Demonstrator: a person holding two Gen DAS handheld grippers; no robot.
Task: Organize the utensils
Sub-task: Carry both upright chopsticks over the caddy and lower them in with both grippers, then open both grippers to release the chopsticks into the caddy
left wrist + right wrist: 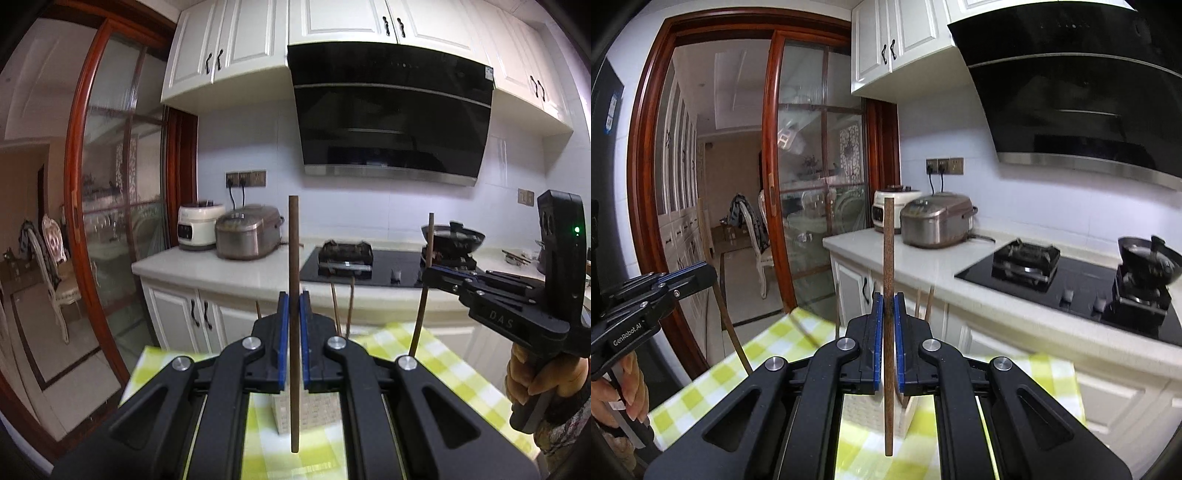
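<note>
Left gripper [294, 325] jaws were clamped on one upright brown chopstick [294, 314] above the woven holder [306, 411] on the checked desk [443, 362]. Right gripper [888, 328] jaws likewise pinched a second chopstick [888, 258], held vertical.

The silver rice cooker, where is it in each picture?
Left wrist view: the silver rice cooker sits on the counter, left of centre, beside the white cooker.
Right wrist view: rice cooker right of centre, behind the held chopstick.
Shared landmark: wall sockets above it.

"GenRobot.AI" on left hand-held gripper [687, 277] ("DAS", perhaps, right [430, 271])
</note>
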